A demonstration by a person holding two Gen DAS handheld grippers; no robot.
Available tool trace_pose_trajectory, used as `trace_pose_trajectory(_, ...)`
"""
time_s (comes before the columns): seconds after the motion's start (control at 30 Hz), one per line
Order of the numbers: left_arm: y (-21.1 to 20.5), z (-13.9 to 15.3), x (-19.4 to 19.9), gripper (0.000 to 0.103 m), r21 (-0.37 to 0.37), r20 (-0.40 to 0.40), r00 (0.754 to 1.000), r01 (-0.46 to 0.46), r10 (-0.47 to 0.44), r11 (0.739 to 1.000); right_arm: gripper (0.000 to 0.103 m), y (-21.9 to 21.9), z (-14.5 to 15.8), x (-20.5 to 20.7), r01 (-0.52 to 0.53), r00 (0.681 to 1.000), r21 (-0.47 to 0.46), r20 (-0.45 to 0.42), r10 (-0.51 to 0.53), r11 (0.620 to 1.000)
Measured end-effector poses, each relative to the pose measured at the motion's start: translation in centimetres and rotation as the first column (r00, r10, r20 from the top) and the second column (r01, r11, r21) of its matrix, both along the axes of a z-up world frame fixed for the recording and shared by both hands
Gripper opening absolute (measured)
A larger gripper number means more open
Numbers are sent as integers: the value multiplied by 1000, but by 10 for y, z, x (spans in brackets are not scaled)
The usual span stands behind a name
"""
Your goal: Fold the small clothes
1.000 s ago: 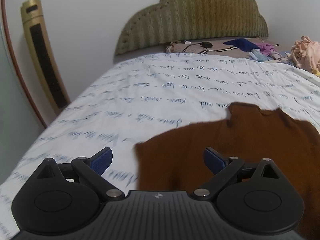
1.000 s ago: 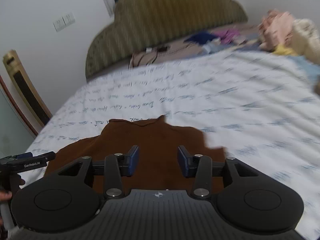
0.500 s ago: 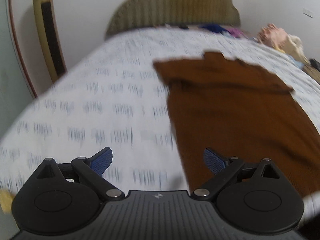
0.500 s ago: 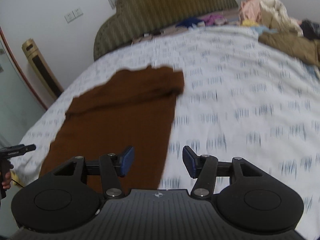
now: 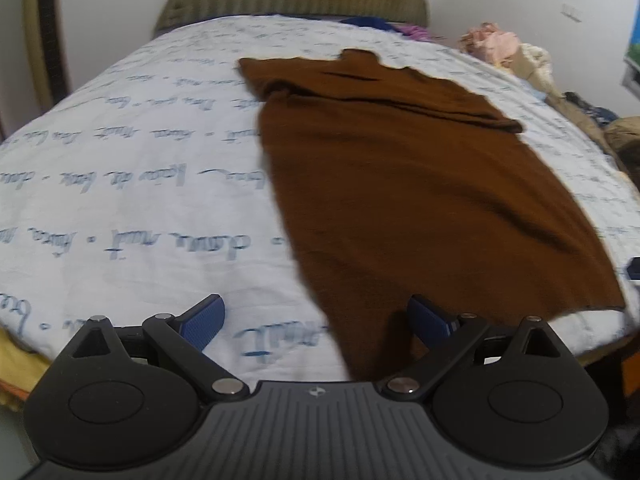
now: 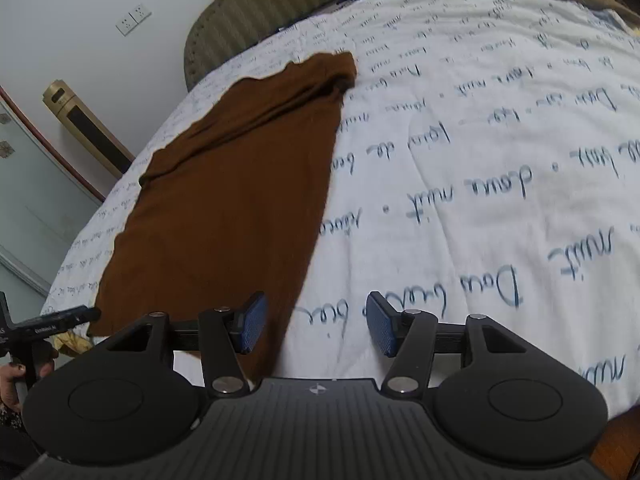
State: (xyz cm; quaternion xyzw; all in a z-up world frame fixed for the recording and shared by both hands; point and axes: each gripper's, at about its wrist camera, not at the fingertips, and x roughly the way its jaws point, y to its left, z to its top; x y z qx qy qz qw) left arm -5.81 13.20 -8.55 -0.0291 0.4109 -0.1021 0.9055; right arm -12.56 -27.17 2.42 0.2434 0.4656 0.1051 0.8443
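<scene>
Both grippers have drawn back to the near edge of the bed (image 5: 120, 184), leaving the brown garment (image 5: 400, 184) spread flat and long on the script-printed sheet. Clothes pile (image 5: 500, 44) lies far right. Left gripper (image 5: 316, 320) gapes wide; right gripper (image 6: 316, 324), just widened, stands empty.

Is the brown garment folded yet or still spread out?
Mostly spread: the brown garment lies flat lengthwise on the bedsheet, only its far end creased over.
</scene>
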Motion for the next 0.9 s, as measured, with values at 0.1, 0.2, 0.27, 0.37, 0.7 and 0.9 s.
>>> trace_pose_trajectory(0.1,-9,3,-3,99,-21,3,999,49,-48,999,57,1,-4,-4,-3,1000,19,-4,4,1000)
trace_pose_trajectory(0.2,-14,-2,4,99,-62,-27,998,61,-62,996,57,5,-6,-2,-16,1000,11,-8,16,1000)
trace_pose_trajectory(0.27,-14,-6,10,98,-121,-47,998,44,-50,992,57,6,-7,-1,-20,1000,9,-8,20,1000)
trace_pose_trajectory(0.37,-16,-6,15,78,-143,-47,998,36,-43,989,57,8,-7,0,-25,1000,8,0,25,1000)
trace_pose_trajectory(0.7,3,-8,20,44,-224,-87,996,-32,13,974,56,-2,-14,10,21,1000,78,-19,-19,997)
trace_pose_trajectory(0.9,13,-10,21,36,-261,-101,995,-50,24,964,57,-4,-13,8,7,999,103,-34,-3,995)
